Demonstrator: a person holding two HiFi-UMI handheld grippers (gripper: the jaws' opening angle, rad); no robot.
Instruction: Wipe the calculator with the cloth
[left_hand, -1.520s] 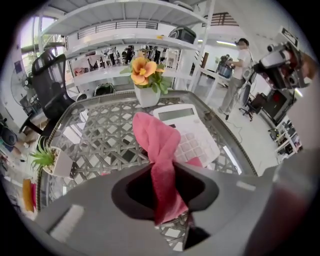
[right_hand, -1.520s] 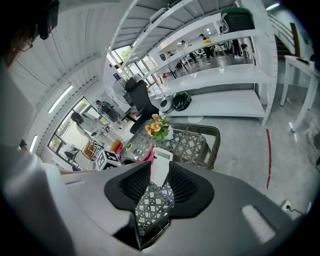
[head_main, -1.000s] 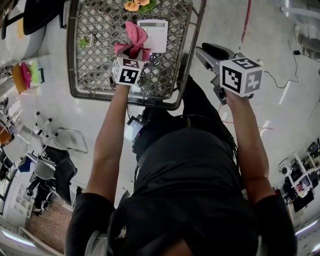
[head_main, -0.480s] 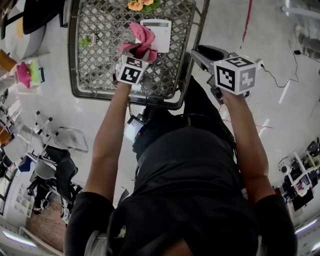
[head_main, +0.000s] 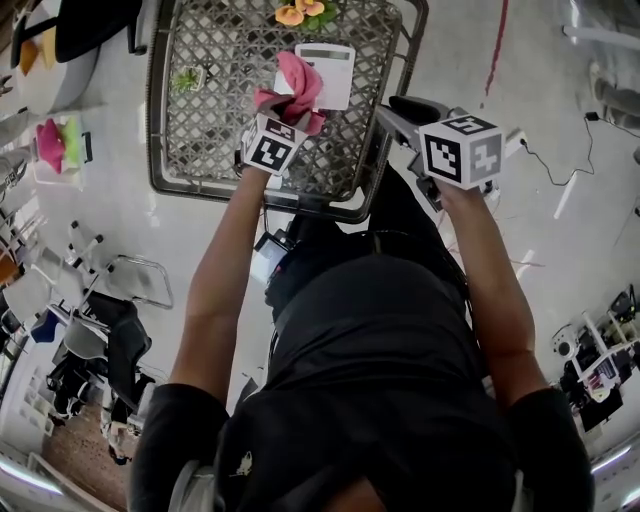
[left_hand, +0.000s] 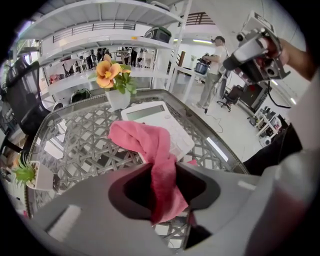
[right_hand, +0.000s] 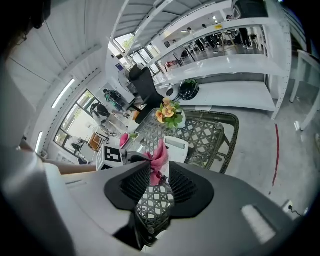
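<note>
Left gripper (left_hand: 164, 169) fingers, just easing open, pinch the pink cloth (left_hand: 145, 142) over the white calculator (left_hand: 150, 111) on the wicker desk (left_hand: 75, 145) — the right gripper (right_hand: 159, 167)'s own view alone shows its fingers narrowly apart, empty.

No legible text; calculator (left_hand: 162, 122) key print too small.

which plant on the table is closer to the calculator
The orange flower, just behind the calculator; the small spiky green plant stands across the table.

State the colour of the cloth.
The cloth is pink, clearest in the left gripper view.
</note>
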